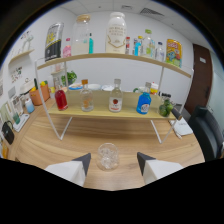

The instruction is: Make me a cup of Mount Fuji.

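The gripper (113,159) sat low in the frame, its 2 fingers (83,162) rising from the bottom edge at lower center and pointing forward. The jaws stood open, with a wide gap between the dark, wedge-shaped tips. Both fingers were level with each other, white bodies below, pressing on nothing. No hand or sleeve showed.

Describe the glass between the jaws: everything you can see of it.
The glass is a short, clear tumbler with a faceted, knobbly surface. It stands upright on the wooden tabletop, in front of the shelf rack. It looks empty. It sits between the open jaws of the gripper, with a gap on each side; nothing but the table touches it.
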